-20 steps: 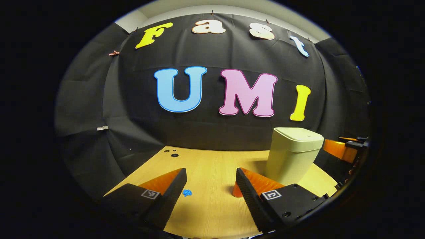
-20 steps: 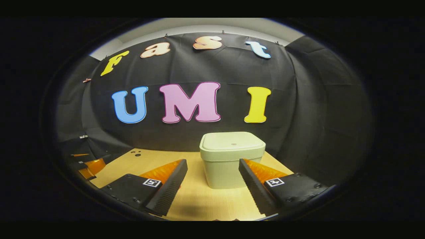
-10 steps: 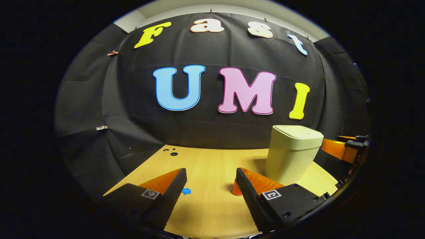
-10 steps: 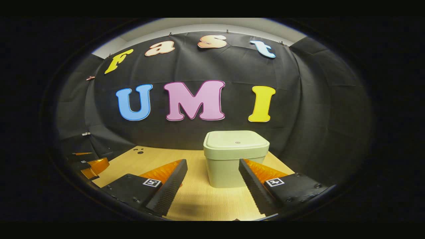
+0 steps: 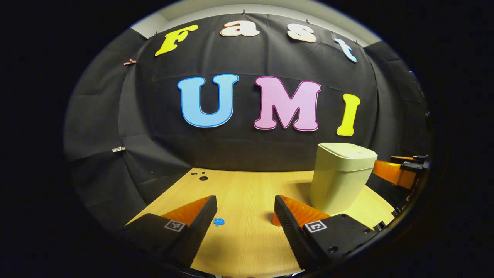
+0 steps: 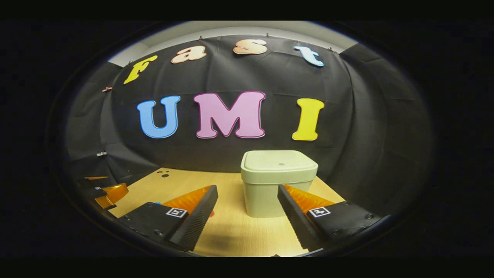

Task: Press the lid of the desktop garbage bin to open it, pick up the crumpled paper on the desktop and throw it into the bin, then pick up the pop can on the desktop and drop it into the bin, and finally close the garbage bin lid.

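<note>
I hold the right gripper (image 6: 247, 210) with fingers spread and empty, the closed garbage bin (image 6: 278, 181) dead ahead just beyond its tips, lid (image 6: 278, 161) level and above them, nearer than my open left gripper (image 5: 245, 220).

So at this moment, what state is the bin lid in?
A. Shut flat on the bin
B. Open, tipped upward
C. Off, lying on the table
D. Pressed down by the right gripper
A: in the right gripper view the lid sits flat and closed on the bin, and the right gripper is open, short of it and not touching.
</note>
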Available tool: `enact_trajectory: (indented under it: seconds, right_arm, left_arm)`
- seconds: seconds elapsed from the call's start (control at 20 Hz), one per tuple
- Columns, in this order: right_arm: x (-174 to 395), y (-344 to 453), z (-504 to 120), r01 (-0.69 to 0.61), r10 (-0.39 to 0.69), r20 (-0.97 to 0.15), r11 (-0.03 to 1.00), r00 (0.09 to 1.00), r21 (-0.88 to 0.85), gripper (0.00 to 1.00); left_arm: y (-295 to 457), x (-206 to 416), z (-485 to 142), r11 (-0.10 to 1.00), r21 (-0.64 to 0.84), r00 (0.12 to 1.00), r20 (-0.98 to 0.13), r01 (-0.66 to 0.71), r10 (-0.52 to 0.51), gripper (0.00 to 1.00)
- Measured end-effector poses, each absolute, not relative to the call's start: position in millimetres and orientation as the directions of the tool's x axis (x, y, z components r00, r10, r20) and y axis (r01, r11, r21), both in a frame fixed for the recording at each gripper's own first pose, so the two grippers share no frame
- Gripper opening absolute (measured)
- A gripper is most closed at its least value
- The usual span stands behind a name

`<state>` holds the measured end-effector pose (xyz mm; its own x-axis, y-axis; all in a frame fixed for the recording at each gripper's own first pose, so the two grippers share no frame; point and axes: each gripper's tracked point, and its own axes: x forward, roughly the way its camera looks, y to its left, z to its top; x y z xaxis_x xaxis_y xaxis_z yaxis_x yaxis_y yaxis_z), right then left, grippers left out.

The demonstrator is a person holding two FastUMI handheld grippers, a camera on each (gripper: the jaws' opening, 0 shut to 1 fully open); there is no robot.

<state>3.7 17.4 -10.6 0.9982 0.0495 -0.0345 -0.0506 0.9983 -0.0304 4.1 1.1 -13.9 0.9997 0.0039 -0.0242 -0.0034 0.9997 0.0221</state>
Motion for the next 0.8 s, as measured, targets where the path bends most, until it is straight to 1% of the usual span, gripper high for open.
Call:
enact_trajectory:
  seconds: [0.5, 0.6, 0.65, 0.7, 0.75, 0.8]
  right_arm:
    - [11.0, 23.5, -11.7, -0.059, 0.057, -0.041, 0.997, 0.998, -0.057, 0.98]
    - [11.7, 22.3, -8.7, -0.057, 0.055, -0.032, 0.997, 0.998, -0.056, 0.94]
    - [13.2, 22.0, -7.0, -0.055, 0.053, -0.031, 0.997, 0.998, -0.054, 0.87]
    - [14.5, 22.6, -6.5, -0.058, 0.057, -0.03, 0.997, 0.998, -0.051, 0.78]
    - [15.2, 22.8, -7.8, -0.055, 0.053, -0.03, 0.997, 0.998, -0.056, 0.73]
    - [16.2, 22.9, -7.6, -0.055, 0.053, -0.032, 0.997, 0.998, -0.06, 0.72]
  left_arm:
    - [4.4, 12.6, -16.9, 1.0, 0.019, 0.999, -0.033, -0.008, 0.008, 0.96]
    - [4.2, 13.9, -17.4, 1.0, 0.02, 0.999, -0.034, -0.004, 0.005, 0.96]
    - [3.3, 14.9, -16.7, 1.0, 0.022, 0.999, -0.033, -0.001, 0.002, 0.96]
    - [2.8, 16.2, -17.1, 1.0, 0.027, 0.999, -0.033, 0.003, -0.002, 0.96]
    - [2.3, 17.2, -16.1, 1.0, 0.03, 0.999, -0.034, 0.005, -0.004, 0.96]
    - [1.9, 18.7, -17.6, 0.999, 0.033, 0.999, -0.035, 0.009, -0.007, 0.96]
